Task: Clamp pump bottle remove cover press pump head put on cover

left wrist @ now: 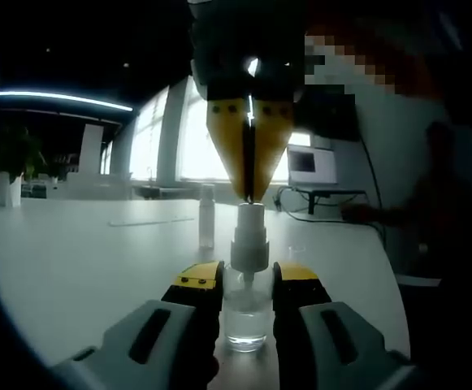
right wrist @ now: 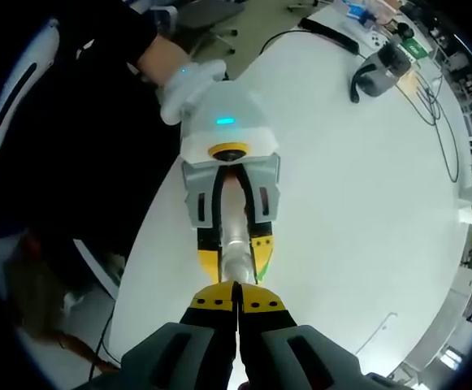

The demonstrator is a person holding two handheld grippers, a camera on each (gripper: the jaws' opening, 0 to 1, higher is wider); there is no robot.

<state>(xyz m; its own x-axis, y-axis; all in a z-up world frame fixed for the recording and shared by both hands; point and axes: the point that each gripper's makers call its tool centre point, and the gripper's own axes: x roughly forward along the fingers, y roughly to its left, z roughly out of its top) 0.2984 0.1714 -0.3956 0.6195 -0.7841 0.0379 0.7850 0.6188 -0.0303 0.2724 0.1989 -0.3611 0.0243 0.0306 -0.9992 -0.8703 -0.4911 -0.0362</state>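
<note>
You can read no words or brand names on anything here.

In the left gripper view, your left gripper [left wrist: 246, 280] rises from 6 o'clock with its yellow-tipped grey jaws pressed on both sides of the small clear plastic pump bottle [left wrist: 246, 313]. The bottle stands upright on the big white round table [left wrist: 81, 260], right between the jaws, so the left gripper is holding it. The bottle's white pump head [left wrist: 249, 240] sticks up above the jaws. Your right gripper [left wrist: 249, 199] comes down from 12 o'clock. Its yellow jaws are pinched together to a point, and that point sits right on top of the pump head.

A thin clear tube-shaped cover [left wrist: 207, 215] stands upright on the table just past the bottle, toward 11 o'clock, apart from both grippers. A white laptop screen [left wrist: 313, 165] sits farther back, toward 1 o'clock.

The right gripper view looks straight down. Your right gripper [right wrist: 236, 294] comes from 6 o'clock with its jaws closed tight and no gap. You see the bottle [right wrist: 236, 256] from above, just past the tips, squeezed between the left gripper [right wrist: 229, 231] jaws, which reach in from 12 o'clock. This view also shows the hand in a white glove [right wrist: 188, 85] holding the left gripper, and a black and grey headset [right wrist: 379, 69] on the table near 1 o'clock.
</note>
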